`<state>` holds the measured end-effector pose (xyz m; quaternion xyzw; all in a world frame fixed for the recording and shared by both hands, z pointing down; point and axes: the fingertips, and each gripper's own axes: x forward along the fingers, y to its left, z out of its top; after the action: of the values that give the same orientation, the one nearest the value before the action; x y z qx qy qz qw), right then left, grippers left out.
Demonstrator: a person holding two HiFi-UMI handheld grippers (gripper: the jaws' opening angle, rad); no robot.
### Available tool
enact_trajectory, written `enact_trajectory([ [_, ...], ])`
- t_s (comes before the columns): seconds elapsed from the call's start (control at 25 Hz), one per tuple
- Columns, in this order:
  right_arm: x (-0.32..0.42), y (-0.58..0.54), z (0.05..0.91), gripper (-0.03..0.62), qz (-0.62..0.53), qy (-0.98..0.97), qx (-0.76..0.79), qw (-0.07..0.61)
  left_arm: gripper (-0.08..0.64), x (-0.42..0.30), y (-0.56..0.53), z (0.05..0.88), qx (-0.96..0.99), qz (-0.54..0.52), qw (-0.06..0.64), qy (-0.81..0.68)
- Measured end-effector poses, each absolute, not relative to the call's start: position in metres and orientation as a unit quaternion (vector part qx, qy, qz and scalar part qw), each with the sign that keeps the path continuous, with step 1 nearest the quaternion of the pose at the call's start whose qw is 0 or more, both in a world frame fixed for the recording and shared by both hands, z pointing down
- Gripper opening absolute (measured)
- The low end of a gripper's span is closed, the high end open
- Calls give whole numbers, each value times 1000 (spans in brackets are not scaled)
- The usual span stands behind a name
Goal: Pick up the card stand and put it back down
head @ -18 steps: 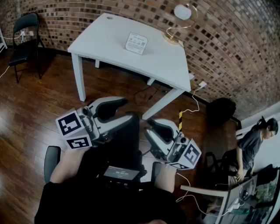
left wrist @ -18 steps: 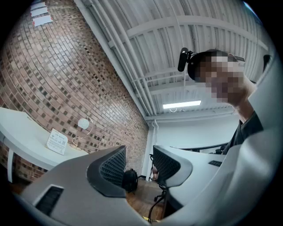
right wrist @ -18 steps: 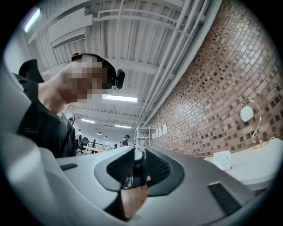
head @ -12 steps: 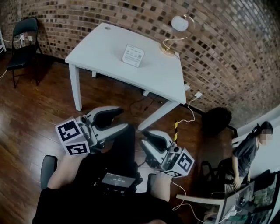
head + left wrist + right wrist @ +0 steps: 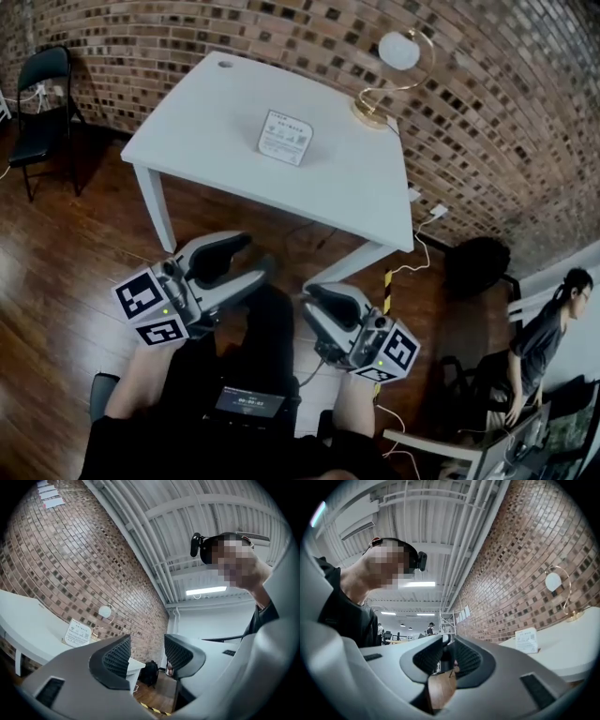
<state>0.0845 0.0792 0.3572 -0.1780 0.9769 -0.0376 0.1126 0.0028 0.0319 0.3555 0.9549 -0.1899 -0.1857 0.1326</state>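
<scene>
Fingers of the left gripper are spread wide, and nothing stands between them. On the right gripper the fingers are close to each other, with only a thin gap between them, and this gap is empty too. Both grippers hang low in the frame, over the dark wooden floor, well apart from the target.

The small white card stand with printed text stands upright near the middle of the white rectangular surface, in the upper centre of the frame. A gold lamp with a round white globe is behind it, at the upper right.

Compared with a moment ago, the surface looks bigger and sits lower in the head view, and the card stand has come down from the top of the frame toward the middle. The grippers have kept about the same pose. I judge that the person is walking up to the surface. The reach has not begun, so the card stand is not yet picked up.
</scene>
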Motion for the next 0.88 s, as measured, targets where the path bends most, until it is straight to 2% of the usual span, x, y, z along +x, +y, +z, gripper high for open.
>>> enact_trajectory([
  [0.52,92,-24,376,143,-37,979,-189,70,244,-1,-56,360,951,-187,117,-215],
  [0.8,109,-110,387,149,-27,974,-225,25,252,1,-103,353,950,-190,114,-221],
  [0.88,115,-142,398,179,-23,970,-241,-9,252,2,-114,353,949,-192,115,-223],
])
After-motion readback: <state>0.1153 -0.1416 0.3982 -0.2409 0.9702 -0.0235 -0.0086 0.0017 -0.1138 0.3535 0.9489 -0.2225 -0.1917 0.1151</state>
